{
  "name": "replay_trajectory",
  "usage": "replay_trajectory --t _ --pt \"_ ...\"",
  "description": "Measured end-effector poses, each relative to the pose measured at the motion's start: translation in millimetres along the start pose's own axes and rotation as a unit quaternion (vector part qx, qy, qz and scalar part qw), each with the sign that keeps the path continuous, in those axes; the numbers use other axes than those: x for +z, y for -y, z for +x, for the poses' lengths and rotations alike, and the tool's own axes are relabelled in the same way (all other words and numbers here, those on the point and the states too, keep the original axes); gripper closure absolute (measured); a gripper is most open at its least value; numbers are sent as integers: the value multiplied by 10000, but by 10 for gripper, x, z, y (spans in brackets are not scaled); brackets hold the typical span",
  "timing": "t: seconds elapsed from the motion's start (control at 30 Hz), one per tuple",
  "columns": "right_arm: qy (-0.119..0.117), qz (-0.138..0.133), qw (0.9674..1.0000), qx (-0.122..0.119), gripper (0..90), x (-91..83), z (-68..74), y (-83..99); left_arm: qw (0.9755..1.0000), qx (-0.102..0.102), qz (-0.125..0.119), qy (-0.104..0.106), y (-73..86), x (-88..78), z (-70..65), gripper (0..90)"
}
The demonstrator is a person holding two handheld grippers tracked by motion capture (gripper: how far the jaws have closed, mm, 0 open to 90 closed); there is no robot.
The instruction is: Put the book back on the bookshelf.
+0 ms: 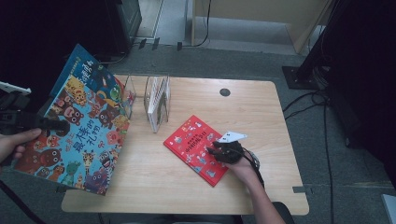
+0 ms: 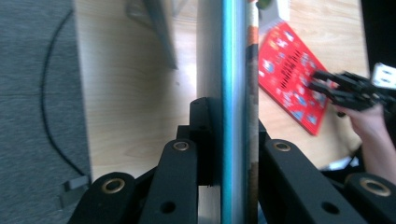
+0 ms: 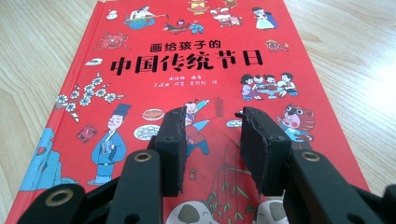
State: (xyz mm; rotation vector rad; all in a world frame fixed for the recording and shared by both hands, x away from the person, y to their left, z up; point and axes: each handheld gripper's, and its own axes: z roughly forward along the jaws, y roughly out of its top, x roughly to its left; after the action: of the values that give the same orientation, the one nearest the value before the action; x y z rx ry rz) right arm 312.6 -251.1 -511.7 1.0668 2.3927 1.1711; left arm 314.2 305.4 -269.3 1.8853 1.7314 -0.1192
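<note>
2 books in play rn. My left gripper is clamped on the big picture book, held up off the table's edge at 9 o'clock in the high view; in the left gripper view the jaws pinch its bottom edge, pads on both covers. It's a wide, thin hardback, stiff but prob top-heavy from 1 edge, so I'd expect it to swing or slip in the pads if I tilt fast. A deeper bite near the spine looks safer. My right gripper hovers over the red book, lying flat just right of table centre, jaws part-way apart w/ nothing between them. Glossy flat cover, no purchase from above imo; I'd take an edge. Clear book rack stands at 11 o'clock from it.
</note>
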Motion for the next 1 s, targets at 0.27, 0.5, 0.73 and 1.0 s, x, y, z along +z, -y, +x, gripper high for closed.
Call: replay_trajectory --t 0.27,0.5,0.73,1.0 --pt "-6 -16 10000 16 610 2 -2 2 9996 -162 -139 -158 -247 -29 20 816" --pt "-6 -25 10000 19 610 3 1 4 9990 -229 -243 -301 -442 -51 -3 816" --pt "5 -40 10000 26 609 2 3 8 9985 -103 -258 -476 -637 -1 -105 818" --pt "25 -41 10000 -51 609 4 6 9 9985 -98 -332 -414 -881 148 -139 817"
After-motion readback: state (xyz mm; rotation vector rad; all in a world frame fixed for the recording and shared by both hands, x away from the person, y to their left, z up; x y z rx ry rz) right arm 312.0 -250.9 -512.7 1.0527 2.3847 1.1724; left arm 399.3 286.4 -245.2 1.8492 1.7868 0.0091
